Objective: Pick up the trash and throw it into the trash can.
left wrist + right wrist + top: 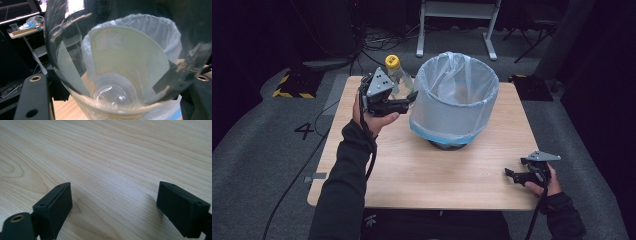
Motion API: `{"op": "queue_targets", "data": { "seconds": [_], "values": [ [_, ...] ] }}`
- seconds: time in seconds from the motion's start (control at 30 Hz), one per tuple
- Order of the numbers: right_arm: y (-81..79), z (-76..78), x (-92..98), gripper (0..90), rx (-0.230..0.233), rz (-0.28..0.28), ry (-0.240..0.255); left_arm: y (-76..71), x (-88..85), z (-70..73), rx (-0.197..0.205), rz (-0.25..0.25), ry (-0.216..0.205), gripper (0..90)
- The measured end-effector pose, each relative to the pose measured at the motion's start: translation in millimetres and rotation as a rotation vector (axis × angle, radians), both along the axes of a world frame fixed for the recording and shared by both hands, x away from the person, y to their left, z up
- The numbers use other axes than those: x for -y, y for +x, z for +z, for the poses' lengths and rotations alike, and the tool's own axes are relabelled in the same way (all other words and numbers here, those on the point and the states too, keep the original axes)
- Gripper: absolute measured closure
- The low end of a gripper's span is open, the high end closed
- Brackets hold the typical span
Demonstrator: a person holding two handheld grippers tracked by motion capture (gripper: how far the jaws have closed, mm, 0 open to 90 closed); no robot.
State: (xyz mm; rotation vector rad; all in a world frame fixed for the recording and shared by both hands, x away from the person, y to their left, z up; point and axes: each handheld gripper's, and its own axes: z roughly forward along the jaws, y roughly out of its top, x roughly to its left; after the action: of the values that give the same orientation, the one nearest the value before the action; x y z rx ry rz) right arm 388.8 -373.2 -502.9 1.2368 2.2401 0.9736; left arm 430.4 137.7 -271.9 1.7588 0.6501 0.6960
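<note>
The left tool [404, 103] is clamped on a clear plastic bottle [399, 80] with a yellow cap [392, 61]. It holds the bottle off the table [422, 170], over the far left part of it, just beside the left rim of the bin [456, 100]. In the high view the bottle stands roughly upright with a slight lean, cap at the top, and the jaws reach in from the left toward its lower body. The person's left hand [373, 119] grips the tool from below, with a dark sleeve [343, 185] running back to the near edge and a cable trailing along it.

In the left gripper view the bottle [117, 82] is right up against the lens, its clear wall bending everything behind it. A pale green label [125, 57] shows through the plastic, and so does the white liner [160, 27] of the bin beyond. I cannot tell from there exactly where the pads meet the plastic.

The bin sits near the middle of the table, toward the far side, lined with a thin white bag folded down over its rim, with a blue band at the bag's lower edge.

The right tool [513, 175] rests low at the near right of the table, well apart from the bin. In the right gripper view its jaws stand wide apart, with bare wood [112, 165] between them.
</note>
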Motion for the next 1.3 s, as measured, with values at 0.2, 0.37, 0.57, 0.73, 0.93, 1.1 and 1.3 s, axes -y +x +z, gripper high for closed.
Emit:
{"op": "queue_targets", "data": {
  "seconds": [0.2, 0.37, 0.57, 0.73, 0.93, 1.1, 1.3],
  "values": [
    [0.0, 0.0, 0.0, 13.1, 0.0, 0.0, 0.0, 2.1, 2.3, 11.5, 0.015, -0.007, 0.0, 27.7],
    [-0.1, 0.0, -0.1, 13.1, 0.0, -0.001, 0.0, 4.4, 3.1, 22.3, 0.026, -0.012, -0.002, 27.8],
    [0.0, 0.0, 0.0, 13.0, 0.0, -0.001, 0.0, 7.1, 12.0, 33.6, 0.039, -0.025, -0.037, 27.7],
    [0.0, 0.0, -0.4, 12.8, -0.001, -0.004, -0.001, 9.1, 27.3, 44.6, 0.048, -0.059, -0.031, 27.7],
    [0.0, 0.0, -0.4, 12.8, -0.001, -0.004, -0.001, 16.9, 56.4, 47.4, 0.029, -0.087, -0.062, 27.7],
    [0.0, 0.0, -0.4, 12.8, 0.0, -0.004, -0.001, 29.5, 77.8, 43.0, 0.005, -0.105, -0.054, 27.7],
    [-0.1, 0.0, -0.4, 12.9, -0.001, -0.004, -0.001, 41.4, 98.7, 33.8, -0.026, -0.117, -0.022, 27.7]
  ]
}}
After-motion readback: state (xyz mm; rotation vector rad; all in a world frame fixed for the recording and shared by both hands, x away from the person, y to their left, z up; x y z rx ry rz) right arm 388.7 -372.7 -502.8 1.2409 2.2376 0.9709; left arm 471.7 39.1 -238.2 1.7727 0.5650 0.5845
